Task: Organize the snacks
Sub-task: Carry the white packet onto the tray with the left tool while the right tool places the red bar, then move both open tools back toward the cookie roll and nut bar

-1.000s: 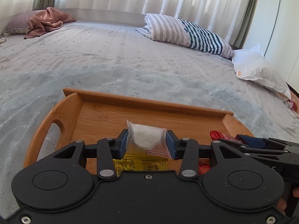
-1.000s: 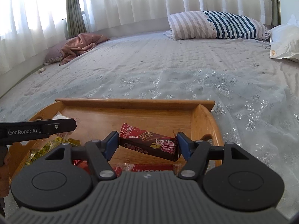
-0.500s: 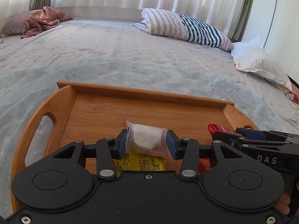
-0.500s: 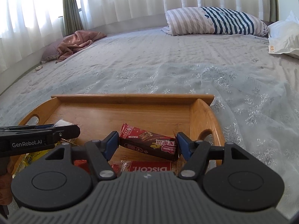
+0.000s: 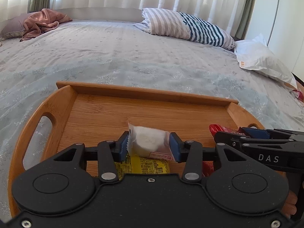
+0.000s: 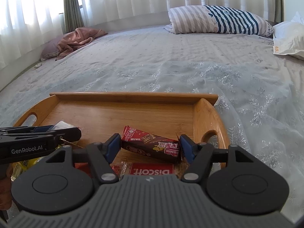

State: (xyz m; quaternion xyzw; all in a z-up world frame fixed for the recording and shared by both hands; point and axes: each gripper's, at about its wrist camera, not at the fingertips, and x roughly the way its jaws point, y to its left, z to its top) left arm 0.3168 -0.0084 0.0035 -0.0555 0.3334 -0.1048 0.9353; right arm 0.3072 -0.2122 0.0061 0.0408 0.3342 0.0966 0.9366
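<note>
Now, my left tool: the left gripper (image 5: 149,146) is pinched on a small white snack packet (image 5: 147,141), held just over the near part of the wooden tray (image 5: 146,93).
My right tool: the right gripper (image 6: 150,146) is set wide and holds a dark red chocolate bar (image 6: 151,145) by its two ends, over the right side of the tray.
Other snacks: a yellow packet (image 5: 142,166) lies under my left tool, and a red Biscoff pack (image 6: 152,171) lies under my right one.
How to do it well: I think I should go low and slow, lay each snack flat, then let go gently so nothing bounces.
Care: I would not squeeze the white one more; it looks soft.
Open room: the far half of the tray floor is bare, so I can put things there.
Edges: the far wall and the two handle sides stand up, so I must lift over them, not bump them.
Close call: my two tools are near each other in the middle.
</note>
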